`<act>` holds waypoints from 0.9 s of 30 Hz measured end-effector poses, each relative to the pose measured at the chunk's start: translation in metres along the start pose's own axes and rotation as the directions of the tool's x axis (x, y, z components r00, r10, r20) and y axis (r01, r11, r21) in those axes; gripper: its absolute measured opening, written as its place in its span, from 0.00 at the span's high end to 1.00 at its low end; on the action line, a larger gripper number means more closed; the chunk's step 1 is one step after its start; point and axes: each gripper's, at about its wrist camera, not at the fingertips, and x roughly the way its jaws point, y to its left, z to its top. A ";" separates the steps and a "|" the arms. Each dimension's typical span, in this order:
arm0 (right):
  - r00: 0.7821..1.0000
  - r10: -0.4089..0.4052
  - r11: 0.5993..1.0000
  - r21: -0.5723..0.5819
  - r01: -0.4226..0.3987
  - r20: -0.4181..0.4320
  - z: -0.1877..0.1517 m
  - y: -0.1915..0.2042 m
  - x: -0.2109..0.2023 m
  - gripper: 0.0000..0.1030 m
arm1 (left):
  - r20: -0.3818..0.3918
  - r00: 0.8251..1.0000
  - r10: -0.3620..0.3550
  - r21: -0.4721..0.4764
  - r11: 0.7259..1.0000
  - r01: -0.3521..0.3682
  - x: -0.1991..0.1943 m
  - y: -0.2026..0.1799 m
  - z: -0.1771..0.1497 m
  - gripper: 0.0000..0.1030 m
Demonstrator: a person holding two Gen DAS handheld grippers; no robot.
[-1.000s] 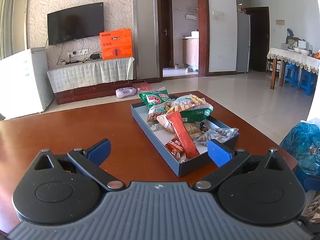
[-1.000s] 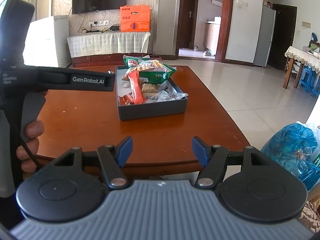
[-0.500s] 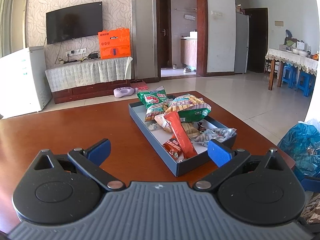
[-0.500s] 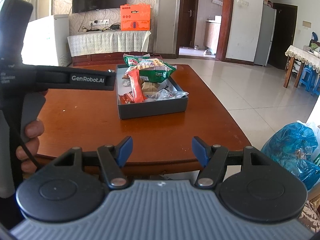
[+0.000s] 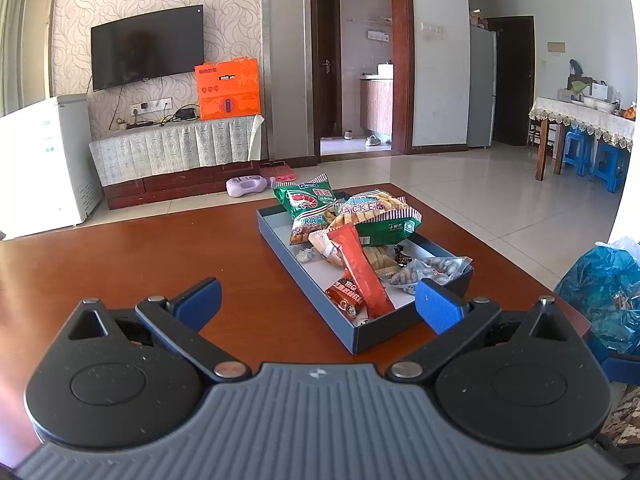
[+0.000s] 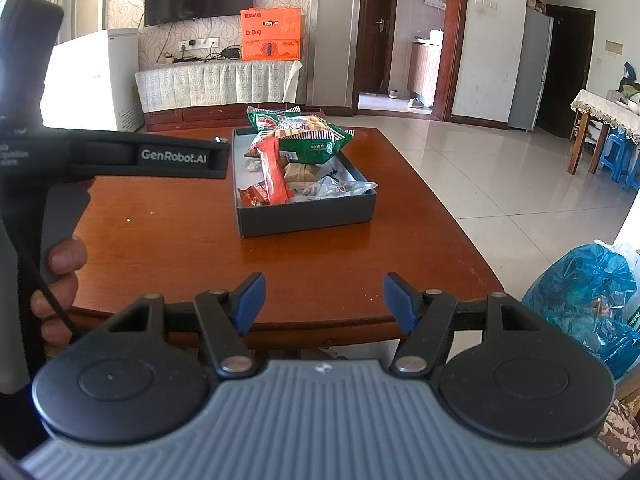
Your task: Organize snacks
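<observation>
With both the left gripper point(image 5: 318, 302) and right gripper point(image 6: 324, 302) spread and empty, the snacks point(image 5: 358, 240) heaped in the tray point(image 5: 372, 336) just ahead look light, crinkly, crushable: pinch a packet's sealed edge.

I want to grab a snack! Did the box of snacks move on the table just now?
No. The snack box sits in the same spot on the wooden table, just as near the table's far edge as before.

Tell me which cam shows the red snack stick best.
Left wrist: the red snack stick lies close and seen lengthwise atop the pile in the grey box. Right wrist shows it smaller, farther and foreshortened, its lower end behind the box's near wall.
</observation>
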 end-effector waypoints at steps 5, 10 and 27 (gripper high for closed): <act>1.000 0.000 1.000 0.001 0.000 0.000 0.000 0.000 0.000 0.35 | 0.000 1.000 0.001 0.001 1.000 -0.001 0.000 -0.001 0.000 0.00; 1.000 0.001 1.000 0.001 -0.001 -0.002 -0.001 0.000 0.001 0.35 | -0.004 1.000 -0.002 0.001 1.000 0.002 0.000 -0.001 0.000 0.00; 1.000 0.003 1.000 0.000 -0.003 -0.006 -0.003 0.001 0.002 0.34 | -0.002 1.000 -0.017 0.005 1.000 0.017 0.000 -0.001 -0.002 0.00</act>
